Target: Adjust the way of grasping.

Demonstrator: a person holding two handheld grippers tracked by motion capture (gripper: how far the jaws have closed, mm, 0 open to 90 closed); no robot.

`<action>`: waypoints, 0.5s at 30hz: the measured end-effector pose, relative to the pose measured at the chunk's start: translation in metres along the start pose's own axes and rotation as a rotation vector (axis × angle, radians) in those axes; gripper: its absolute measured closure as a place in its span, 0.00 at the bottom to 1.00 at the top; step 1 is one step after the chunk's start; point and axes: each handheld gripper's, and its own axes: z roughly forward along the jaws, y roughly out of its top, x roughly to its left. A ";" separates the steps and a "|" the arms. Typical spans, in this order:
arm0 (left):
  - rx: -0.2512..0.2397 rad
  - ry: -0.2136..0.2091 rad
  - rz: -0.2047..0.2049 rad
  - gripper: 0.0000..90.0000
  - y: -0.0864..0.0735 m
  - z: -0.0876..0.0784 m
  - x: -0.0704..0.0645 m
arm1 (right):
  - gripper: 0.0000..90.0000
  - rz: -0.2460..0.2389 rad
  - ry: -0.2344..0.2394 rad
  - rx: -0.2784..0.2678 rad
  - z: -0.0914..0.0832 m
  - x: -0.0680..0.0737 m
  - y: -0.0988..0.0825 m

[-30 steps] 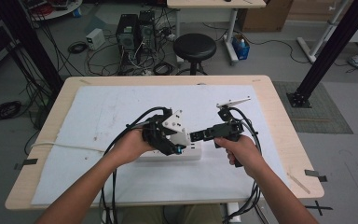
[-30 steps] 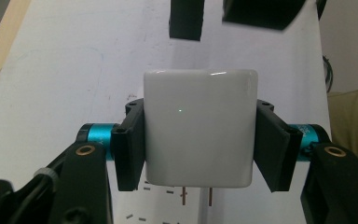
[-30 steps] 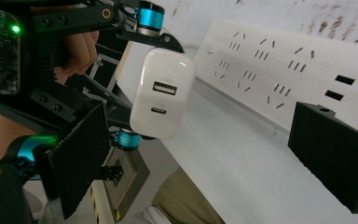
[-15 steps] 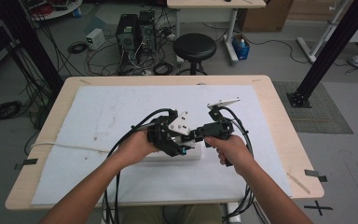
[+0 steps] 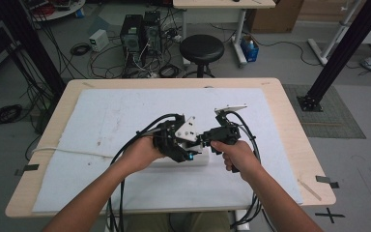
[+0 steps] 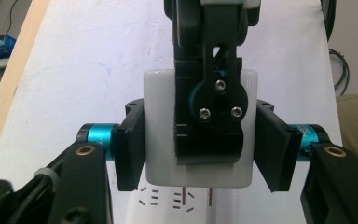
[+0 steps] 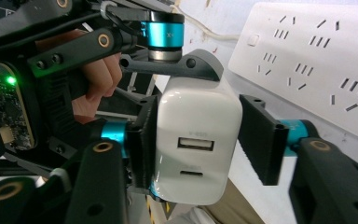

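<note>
Together, both grippers [image 5: 192,155] [image 7: 200,140] flank 1 glossy, rounded white charger [image 7: 198,144], grip uncertain.

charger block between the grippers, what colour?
White, glossy. The charger block shows best in the right gripper view, its two ports facing the camera.

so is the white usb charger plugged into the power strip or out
Out: the white boxy USB charger is held in the air between gripper jaws, apart from the white power strip, whose visible sockets are bare.
</note>
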 end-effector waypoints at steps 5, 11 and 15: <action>0.000 0.012 0.015 0.47 0.000 0.000 0.000 | 0.67 0.000 0.024 -0.021 -0.001 -0.001 -0.001; -0.005 0.001 -0.029 0.33 0.000 -0.001 0.002 | 0.69 -0.011 0.012 -0.052 -0.001 -0.008 -0.005; 0.029 0.000 -0.076 0.21 -0.012 -0.010 0.009 | 0.69 -0.094 -0.114 -0.114 -0.016 -0.018 -0.009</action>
